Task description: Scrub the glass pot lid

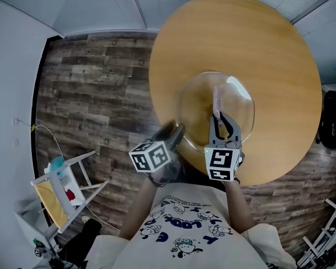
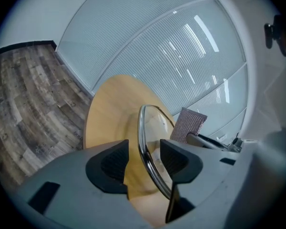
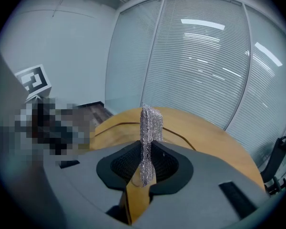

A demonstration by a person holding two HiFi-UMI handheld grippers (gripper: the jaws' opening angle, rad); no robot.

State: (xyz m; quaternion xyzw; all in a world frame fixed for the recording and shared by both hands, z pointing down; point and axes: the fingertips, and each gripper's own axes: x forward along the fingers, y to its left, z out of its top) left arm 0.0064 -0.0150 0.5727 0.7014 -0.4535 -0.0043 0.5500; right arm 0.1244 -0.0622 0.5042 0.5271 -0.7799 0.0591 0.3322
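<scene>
Nearest, the person's printed shirt (image 1: 182, 228) fills the bottom of the head view, with both marker cubes just above it. The left tongs (image 2: 144, 159) are clenched on the metal rim of the glass pot lid (image 1: 238, 102), which runs on edge between their pads. The right tongs (image 3: 144, 163) are pinched tight on a silvery scrubbing cloth (image 3: 150, 123) that stands straight up out of the jaws. In the head view the lid lies just ahead of both tongs, the left at its near left edge and the right reaching over its near side, with the cloth over the middle of the glass. Whether the cloth touches it is unclear. The round wooden bench (image 1: 269, 49) lies below, then plank floor (image 1: 95, 88) and slatted blinds (image 3: 200, 56).
</scene>
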